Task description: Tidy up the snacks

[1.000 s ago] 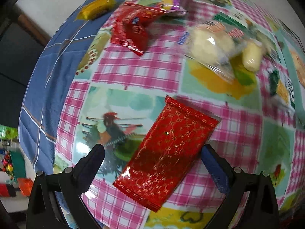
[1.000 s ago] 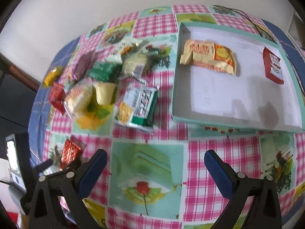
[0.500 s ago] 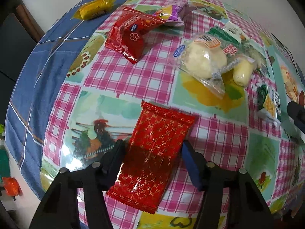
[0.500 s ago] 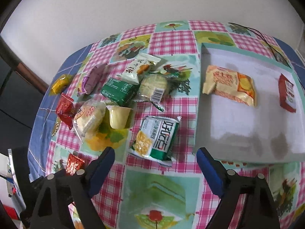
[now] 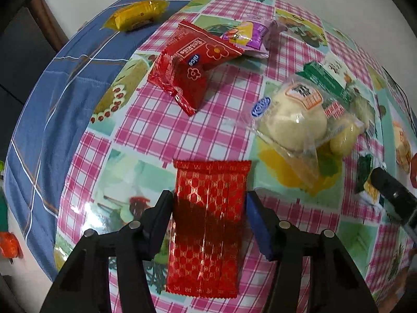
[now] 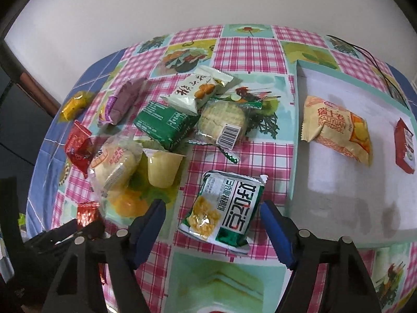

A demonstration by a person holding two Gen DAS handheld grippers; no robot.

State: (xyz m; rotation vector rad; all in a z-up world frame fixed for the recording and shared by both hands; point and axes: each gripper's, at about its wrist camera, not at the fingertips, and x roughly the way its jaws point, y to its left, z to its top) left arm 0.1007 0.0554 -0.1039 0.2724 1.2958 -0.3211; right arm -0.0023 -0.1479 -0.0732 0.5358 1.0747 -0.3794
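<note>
While glossy plastic tablecloth (image 5: 182,130) glares, left gripper (image 5: 209,208) sits clamped on flat red foil packet (image 5: 208,224), crimped ends. Right gripper (image 6: 212,216) jaws apart, have just been closing, w/ crinkly green-white packet (image 6: 226,208) lying between, pads not touching. White tray (image 6: 338,182) just beside it.

A plain white wall (image 6: 182,13) rises behind the worktop (image 6: 250,52), which wears a glossy pink-checked cloth over a blue one (image 5: 52,99); dark wooden trim (image 5: 47,23) stands left.
</note>
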